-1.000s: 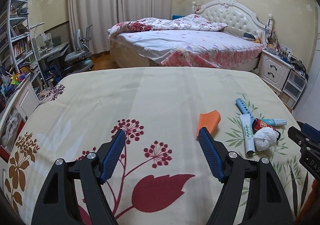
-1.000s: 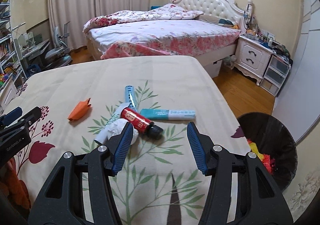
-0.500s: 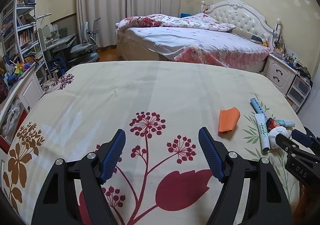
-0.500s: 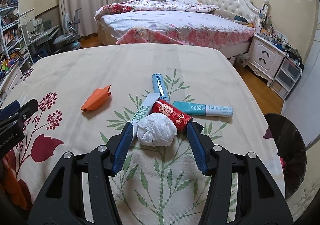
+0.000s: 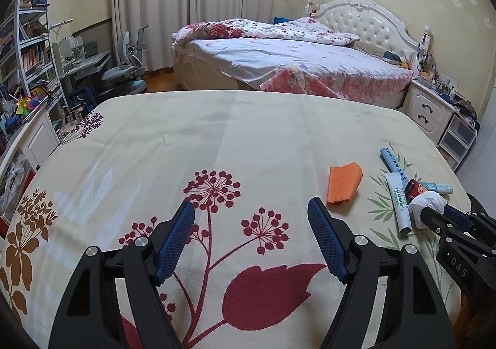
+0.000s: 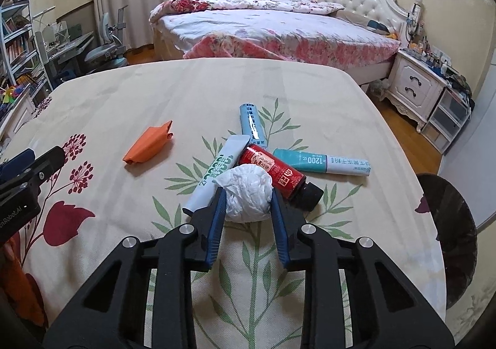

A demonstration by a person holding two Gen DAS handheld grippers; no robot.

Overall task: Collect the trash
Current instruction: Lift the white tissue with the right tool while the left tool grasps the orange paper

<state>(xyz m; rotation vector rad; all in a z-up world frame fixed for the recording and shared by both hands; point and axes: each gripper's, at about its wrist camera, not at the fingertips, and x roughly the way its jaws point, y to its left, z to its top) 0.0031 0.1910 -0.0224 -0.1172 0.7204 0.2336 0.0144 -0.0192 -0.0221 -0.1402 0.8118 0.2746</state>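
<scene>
Crumpled white tissue wad [image 6: 246, 192] sits between right tool [image 6: 247, 194] pads.

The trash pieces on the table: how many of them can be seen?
6: an orange paper scrap at left; a blue tube farthest; a white tube; a red bottle; a teal box at right; a white tissue wad between the right hand-held gripper fingers.

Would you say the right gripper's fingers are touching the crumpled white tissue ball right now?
Touching. In the right wrist view, both blue fingers of the right gripper press against the sides of the tissue ball, with no gap showing on either side.
</scene>
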